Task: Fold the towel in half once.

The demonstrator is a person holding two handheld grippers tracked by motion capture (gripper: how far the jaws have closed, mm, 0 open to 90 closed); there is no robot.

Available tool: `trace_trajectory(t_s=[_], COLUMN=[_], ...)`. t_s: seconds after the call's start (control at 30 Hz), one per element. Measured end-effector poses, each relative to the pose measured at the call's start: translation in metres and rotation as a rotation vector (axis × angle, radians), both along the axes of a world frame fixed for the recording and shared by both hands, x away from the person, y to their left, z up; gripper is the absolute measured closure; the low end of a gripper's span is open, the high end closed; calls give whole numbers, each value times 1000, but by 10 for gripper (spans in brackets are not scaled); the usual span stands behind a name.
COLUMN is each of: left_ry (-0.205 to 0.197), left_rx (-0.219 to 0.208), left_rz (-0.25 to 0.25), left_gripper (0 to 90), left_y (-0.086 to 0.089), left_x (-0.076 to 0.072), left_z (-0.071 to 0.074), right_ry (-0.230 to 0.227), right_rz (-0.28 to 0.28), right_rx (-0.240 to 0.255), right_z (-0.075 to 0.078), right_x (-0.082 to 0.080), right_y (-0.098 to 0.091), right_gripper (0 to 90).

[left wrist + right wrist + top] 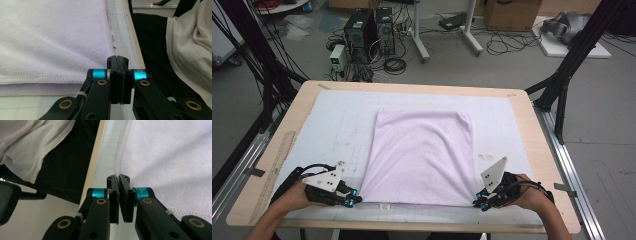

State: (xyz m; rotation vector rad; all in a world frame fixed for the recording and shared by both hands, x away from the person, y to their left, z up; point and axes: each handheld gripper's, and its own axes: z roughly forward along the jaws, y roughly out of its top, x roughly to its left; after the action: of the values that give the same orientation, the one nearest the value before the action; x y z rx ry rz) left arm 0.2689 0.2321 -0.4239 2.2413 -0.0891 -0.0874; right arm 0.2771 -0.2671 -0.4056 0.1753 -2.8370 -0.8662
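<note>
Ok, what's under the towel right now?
The towel lies flat on a white gridded mat atop the wooden table. It looks folded, with a second layer showing at its near edge. Anything beneath its middle is covered.

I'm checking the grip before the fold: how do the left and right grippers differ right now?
The left gripper sits at the towel's near left corner, the right gripper at its near right corner. In the gripper views, the left's jaws meet flush, while the right's lean together at the tips, with a slit lower down. Both are shut at the towel's near edge.

one cloth (422, 157), two grippers (353, 197)
</note>
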Motion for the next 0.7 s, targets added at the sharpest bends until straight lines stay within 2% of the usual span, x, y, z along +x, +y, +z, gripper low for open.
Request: trace_trajectory(t_s=[0.13, 0.17, 0.27, 0.4, 0.53, 0.6, 0.63, 0.7], left_ry=[12, 24, 24, 37, 42, 49, 34, 22], left_rx=[2, 4, 16, -5, -23, -38, -47, -59], left_rz=[1, 5, 18, 40, 83, 95, 106, 128], left_gripper=[889, 888, 886, 876, 811, 757, 726, 666], left_y=[-1, -1, -2, 1, 4, 6, 7, 9], left_x=[2, 2, 4, 7, 10, 11, 12, 14], left_z=[-3, -4, -7, -10, -9, -9, -8, -8], right_ry=[3, 1, 6, 12, 6, -6, -6, -30], right_rz=[-1, -3, -7, -12, -27, -60, -76, -115], right_rx=[-30, -33, -31, -41, -43, -28, -17, 3], right_z=[-3, -4, -7, -9, -10, -9, -8, -7], right_x=[2, 2, 3, 3, 2, 2, 2, 2], right_y=[2, 2, 3, 4, 3, 1, 0, -3], right_gripper=[870, 869, 868, 846, 744, 640, 604, 467])
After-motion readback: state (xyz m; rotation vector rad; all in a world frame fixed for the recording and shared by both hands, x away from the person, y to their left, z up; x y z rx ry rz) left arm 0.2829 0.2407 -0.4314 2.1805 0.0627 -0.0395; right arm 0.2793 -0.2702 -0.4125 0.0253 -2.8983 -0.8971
